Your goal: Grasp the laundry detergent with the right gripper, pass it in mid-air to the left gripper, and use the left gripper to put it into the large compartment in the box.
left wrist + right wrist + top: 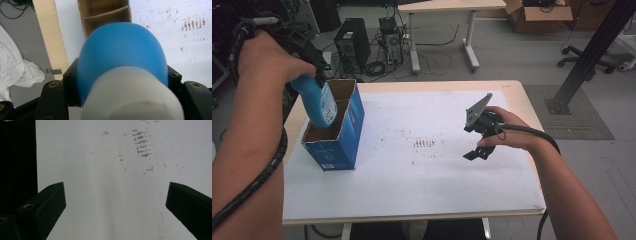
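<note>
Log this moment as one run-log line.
left hand-held gripper: shut on blue bottle | bottle: above blue box, base down | right hand-held gripper: open, holding nothing, over table

We note matte black jaws with brass screw inserts on the left claw point(120, 100). The right claw point(477, 145) carries a grey three-cornered plate and a black cable.

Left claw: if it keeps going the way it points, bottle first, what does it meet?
Probably the blue box: the left claw aims the blue bottle down toward its open compartments, though depth is unclear.
</note>
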`<state>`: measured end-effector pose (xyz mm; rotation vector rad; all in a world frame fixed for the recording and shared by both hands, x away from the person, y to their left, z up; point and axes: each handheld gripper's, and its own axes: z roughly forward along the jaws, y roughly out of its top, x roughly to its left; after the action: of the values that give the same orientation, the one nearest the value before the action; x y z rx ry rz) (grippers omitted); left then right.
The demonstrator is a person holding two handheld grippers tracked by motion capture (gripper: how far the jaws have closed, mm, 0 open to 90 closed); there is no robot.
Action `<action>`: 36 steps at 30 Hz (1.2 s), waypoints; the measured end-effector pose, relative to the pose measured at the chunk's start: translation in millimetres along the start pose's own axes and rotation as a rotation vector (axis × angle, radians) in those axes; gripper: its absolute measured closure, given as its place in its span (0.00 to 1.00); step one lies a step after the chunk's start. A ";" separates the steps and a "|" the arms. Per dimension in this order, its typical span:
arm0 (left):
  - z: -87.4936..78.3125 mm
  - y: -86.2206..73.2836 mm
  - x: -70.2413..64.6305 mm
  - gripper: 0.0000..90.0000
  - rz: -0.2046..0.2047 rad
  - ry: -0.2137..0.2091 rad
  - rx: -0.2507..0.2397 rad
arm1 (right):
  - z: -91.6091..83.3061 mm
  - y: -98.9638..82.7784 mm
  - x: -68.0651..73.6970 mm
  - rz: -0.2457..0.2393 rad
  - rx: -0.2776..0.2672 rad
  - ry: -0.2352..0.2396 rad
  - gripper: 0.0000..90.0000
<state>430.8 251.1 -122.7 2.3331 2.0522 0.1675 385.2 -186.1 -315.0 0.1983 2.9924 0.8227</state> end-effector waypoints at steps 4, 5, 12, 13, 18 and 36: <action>13.5 -0.4 1.1 0.42 -0.005 0.006 0.002 | 2.6 0.6 0.9 -0.001 -0.004 0.001 0.03; 17.0 -0.5 1.3 0.42 -0.001 0.005 0.004 | 3.1 1.2 1.3 -0.004 -0.003 0.004 0.03; 38.1 -1.3 4.3 0.42 -0.008 -0.008 0.003 | 3.6 3.9 1.3 -0.011 -0.007 0.008 0.03; 40.8 -1.4 4.5 0.42 -0.011 -0.009 0.009 | 3.3 4.0 1.8 -0.010 -0.013 0.008 0.03; 57.8 -1.4 7.1 0.42 -0.012 -0.018 0.026 | 0.2 2.7 2.7 -0.010 -0.019 0.011 0.03; 105.6 -2.5 8.6 0.42 -0.013 -0.026 0.065 | 0.8 -1.3 2.4 -0.004 -0.032 0.011 0.03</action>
<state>440.1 265.1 -227.3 2.3447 2.0915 0.0710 382.8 -186.5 -316.4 0.1880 2.9866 0.8735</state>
